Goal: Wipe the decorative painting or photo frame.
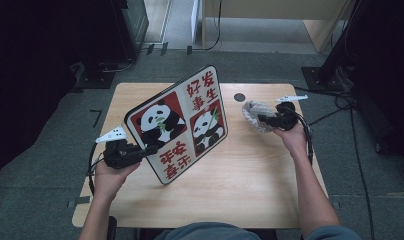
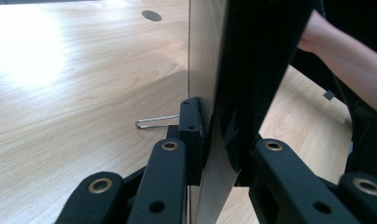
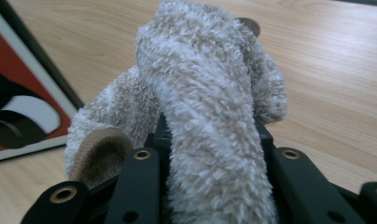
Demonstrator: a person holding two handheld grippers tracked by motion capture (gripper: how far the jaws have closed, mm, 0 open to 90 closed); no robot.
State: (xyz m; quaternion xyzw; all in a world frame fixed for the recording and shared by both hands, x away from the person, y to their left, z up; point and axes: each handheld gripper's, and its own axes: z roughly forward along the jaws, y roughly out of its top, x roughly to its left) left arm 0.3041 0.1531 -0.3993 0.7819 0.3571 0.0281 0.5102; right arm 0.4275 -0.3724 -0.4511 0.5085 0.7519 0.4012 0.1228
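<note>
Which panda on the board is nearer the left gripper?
The bigger panda in the red square beside the left gripper, which clamps that edge of the panda board. The smaller panda sits on the far side, toward the fluffy cloth.

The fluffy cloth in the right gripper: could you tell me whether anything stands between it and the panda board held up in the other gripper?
Nothing visible does. The fluffy cloth hangs clamped in the right gripper; the panda board, clamped upright in the left gripper, stands apart from it, with bare table between them.
</note>
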